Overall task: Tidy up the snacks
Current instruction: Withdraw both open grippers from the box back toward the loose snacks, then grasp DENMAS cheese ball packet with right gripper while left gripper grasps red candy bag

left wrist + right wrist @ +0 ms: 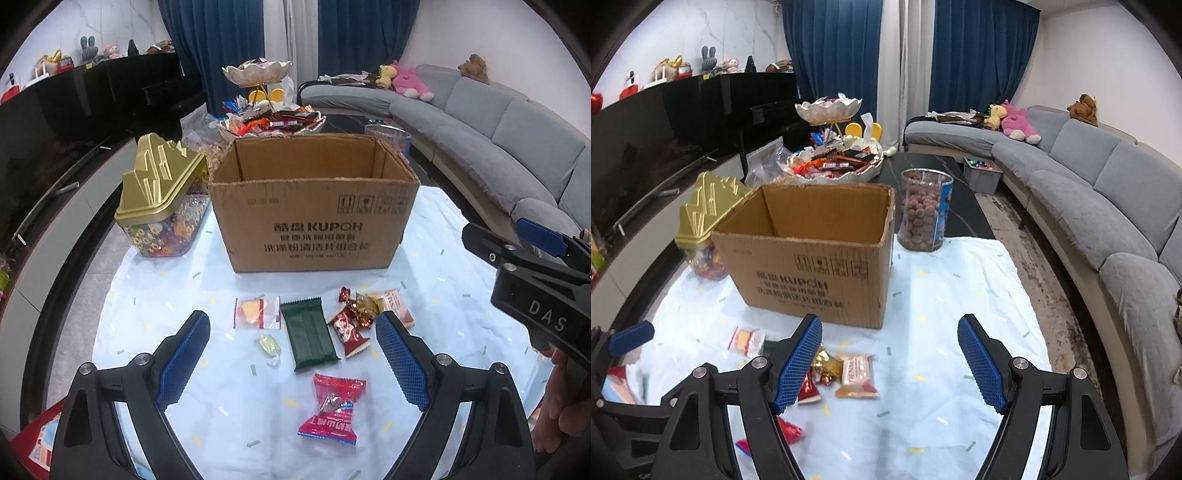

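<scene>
1. Left gripper (291, 356): jaws spread wide above the pale blue cloth (443, 266), nothing between the pads; several snacks lie on the cloth below the gap.
2. Right gripper (890, 363): jaws spread, nothing pinched; a pink-white snack packet (857, 374) lies on the cloth between and below its fingers.
3. Snacks, left wrist view: a dark green bar (309, 334), a clear packet with an orange piece (257, 312), a small pale green candy (267, 345), a red-and-white wrapper (347, 330), a gold-wrapped sweet (365, 306) and a red packet (332, 408) nearest the camera.
4. Cardboard box (314, 218): open-topped, upright, behind the snacks.
5. Gold-lidded candy jar (162, 199): just beside the box.
6. Clear canister of brown balls (925, 210): at the box's other side.
</scene>
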### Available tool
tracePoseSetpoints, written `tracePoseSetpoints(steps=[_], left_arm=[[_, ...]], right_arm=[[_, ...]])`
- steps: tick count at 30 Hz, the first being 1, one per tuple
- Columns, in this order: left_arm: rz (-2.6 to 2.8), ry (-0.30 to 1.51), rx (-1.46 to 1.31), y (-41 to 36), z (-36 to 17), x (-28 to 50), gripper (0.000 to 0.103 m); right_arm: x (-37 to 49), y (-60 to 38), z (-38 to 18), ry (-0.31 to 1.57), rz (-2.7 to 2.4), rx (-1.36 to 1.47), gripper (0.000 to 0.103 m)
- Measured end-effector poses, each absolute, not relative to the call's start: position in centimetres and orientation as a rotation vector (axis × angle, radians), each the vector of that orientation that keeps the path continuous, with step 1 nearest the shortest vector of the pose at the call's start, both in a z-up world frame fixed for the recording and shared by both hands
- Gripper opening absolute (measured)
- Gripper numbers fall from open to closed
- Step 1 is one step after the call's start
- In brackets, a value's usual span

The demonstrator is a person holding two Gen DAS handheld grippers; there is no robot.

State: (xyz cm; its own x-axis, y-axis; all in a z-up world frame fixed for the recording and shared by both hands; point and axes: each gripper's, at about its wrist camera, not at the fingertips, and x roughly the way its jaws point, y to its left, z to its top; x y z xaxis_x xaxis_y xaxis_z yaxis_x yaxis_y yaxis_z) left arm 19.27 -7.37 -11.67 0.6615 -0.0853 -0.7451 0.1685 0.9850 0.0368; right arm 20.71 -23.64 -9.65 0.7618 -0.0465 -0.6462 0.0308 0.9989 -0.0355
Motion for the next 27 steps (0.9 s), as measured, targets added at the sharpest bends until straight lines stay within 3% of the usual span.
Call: tracePoseSetpoints(steps=[13, 27], left_arm=[[-0.182, 0.945, 0.128, -9.1, -15.4, 18.2, 0.091], [-0.174, 1.152, 0.12, -10.4, -19.0, 19.5, 0.085]], right_arm=[[20.5, -24.2, -12.9, 0.782, -0.013, -0.029, 0.077], [24.6, -24.8, -17.1, 1.061, 0.036, 0.016, 0.077]])
